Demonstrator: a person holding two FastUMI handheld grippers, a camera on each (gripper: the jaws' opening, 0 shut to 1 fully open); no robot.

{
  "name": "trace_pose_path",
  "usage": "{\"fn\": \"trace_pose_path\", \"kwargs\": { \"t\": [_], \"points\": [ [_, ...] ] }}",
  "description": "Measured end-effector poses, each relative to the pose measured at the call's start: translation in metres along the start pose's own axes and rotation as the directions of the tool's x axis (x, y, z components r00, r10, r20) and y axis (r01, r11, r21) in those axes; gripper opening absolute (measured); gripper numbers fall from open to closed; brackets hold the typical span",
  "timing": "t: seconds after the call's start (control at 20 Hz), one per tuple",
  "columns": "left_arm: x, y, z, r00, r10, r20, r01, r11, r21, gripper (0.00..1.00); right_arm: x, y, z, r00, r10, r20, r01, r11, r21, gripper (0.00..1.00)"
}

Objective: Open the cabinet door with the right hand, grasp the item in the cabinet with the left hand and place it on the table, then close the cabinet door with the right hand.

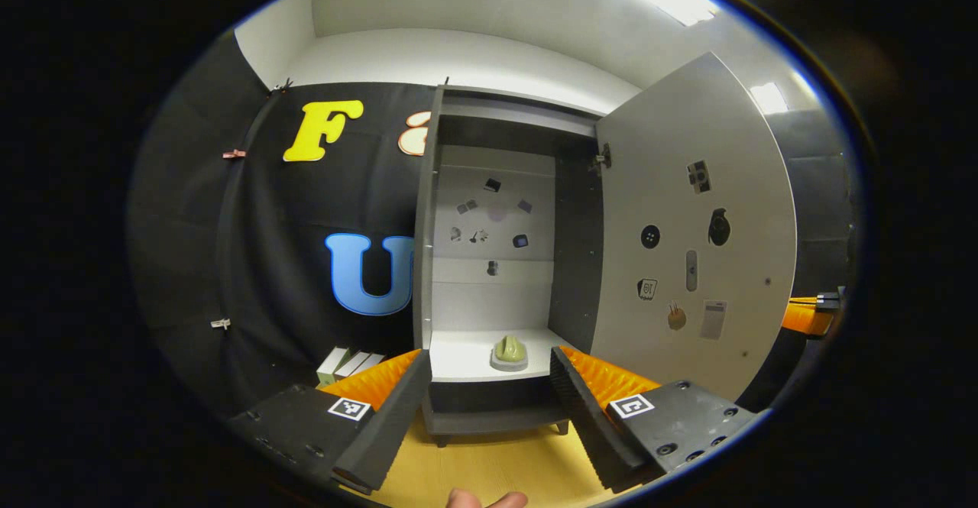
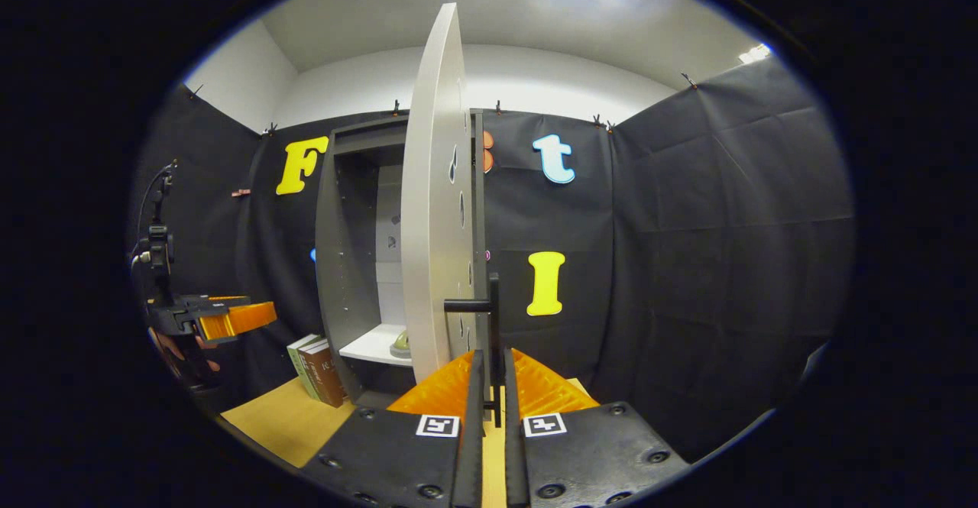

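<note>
The grey cabinet (image 1: 428, 263) stands open, its door (image 1: 688, 225) swung out to the right. On its white lower shelf (image 1: 458, 359) sits a small green domed item (image 1: 510, 350) on a pale base. My left gripper (image 1: 489, 363) is open and short of the shelf, its fingers framing the item from a distance. In the right gripper view the door (image 2: 432, 210) is seen edge-on, and my right gripper (image 2: 493, 355) is shut on its black vertical handle (image 2: 494, 317). The item (image 2: 400, 344) peeks out behind the door. The left gripper (image 2: 229, 317) hovers at far left, held by a hand.
The cabinet stands on a yellow wooden table (image 1: 489, 462). Books (image 2: 317, 370) lean against the cabinet's left side, also seen as books (image 1: 348, 363) in the left gripper view. Black cloth walls close in behind and to the right. Stickers dot the door's inner face.
</note>
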State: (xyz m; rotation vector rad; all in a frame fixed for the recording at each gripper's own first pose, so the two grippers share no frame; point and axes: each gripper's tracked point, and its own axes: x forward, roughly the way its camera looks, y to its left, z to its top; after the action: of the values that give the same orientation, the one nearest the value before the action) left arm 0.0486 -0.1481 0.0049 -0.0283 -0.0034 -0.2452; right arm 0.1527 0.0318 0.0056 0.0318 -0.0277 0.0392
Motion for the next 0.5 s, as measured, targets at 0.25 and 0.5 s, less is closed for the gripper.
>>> {"fn": "trace_pose_path", "kwargs": {
  "t": [0.25, 0.5],
  "points": [
    [0.038, -0.037, -0.005, 0.998, -0.069, 0.008, 0.069, 0.997, 0.018, 0.98, -0.004, -0.025, -0.002, 0.994, -0.11, -0.012, 0.11, 0.994, 0.001, 0.34],
    [0.087, -0.062, -0.021, 0.994, -0.108, -0.011, 0.109, 0.993, 0.036, 0.98, -0.013, -0.049, -0.006, 0.973, -0.229, -0.009, 0.229, 0.973, 0.015, 0.96]
  ]
}}
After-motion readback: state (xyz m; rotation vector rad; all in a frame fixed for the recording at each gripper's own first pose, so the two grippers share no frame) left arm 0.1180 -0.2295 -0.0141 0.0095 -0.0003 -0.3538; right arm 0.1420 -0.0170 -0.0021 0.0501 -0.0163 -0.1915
